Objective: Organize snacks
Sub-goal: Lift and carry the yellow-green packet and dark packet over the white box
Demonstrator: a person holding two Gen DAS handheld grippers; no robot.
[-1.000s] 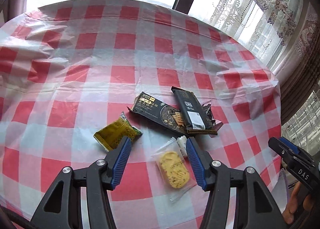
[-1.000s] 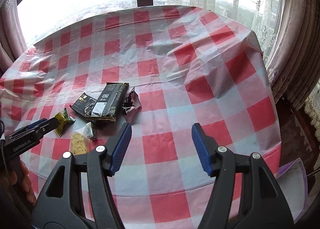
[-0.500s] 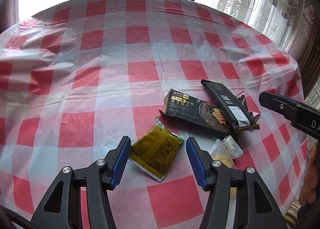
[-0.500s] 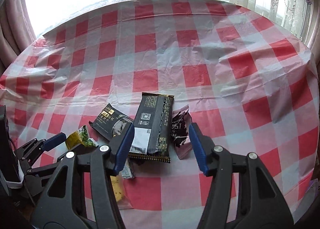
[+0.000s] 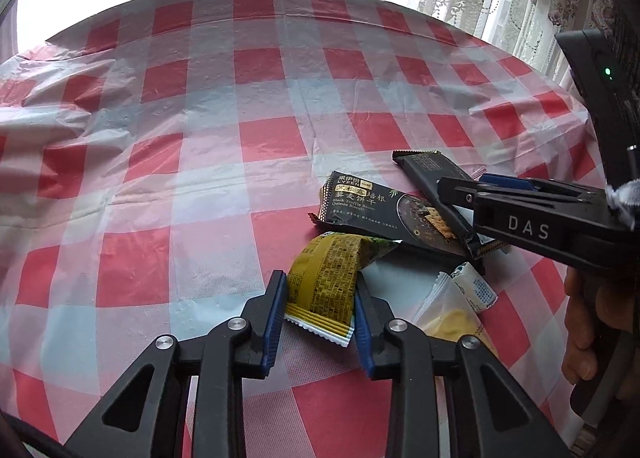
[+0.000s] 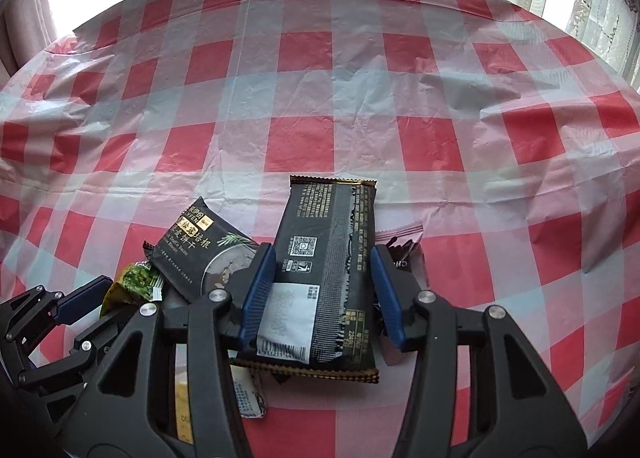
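My left gripper (image 5: 319,280) is closing on a yellow-green snack packet (image 5: 328,274); both blue pads press its sides and it buckles upward. In the right wrist view that packet (image 6: 140,282) sits at the left gripper (image 6: 108,304). My right gripper (image 6: 322,254) is closing, with a long black packet (image 6: 332,217) lying flat between its fingers and no pad visibly pressing it. In the left wrist view, the right gripper (image 5: 460,189) sits over this black packet (image 5: 424,169). A black biscuit packet (image 5: 368,205) lies under it.
A clear packet with a yellow biscuit (image 5: 452,314) and a small white-blue packet (image 5: 476,290) lie right of the left gripper. A dark pink-edged wrapper (image 6: 404,242) lies beside the black packet. The round table has a red-and-white checked cloth (image 5: 200,137). A hand (image 5: 580,330) holds the right gripper.
My left gripper shifted from the clear biscuit packet to the yellow-green packet and closed on it. My right gripper moved left over the pile, jaws narrowing around the long black packet.
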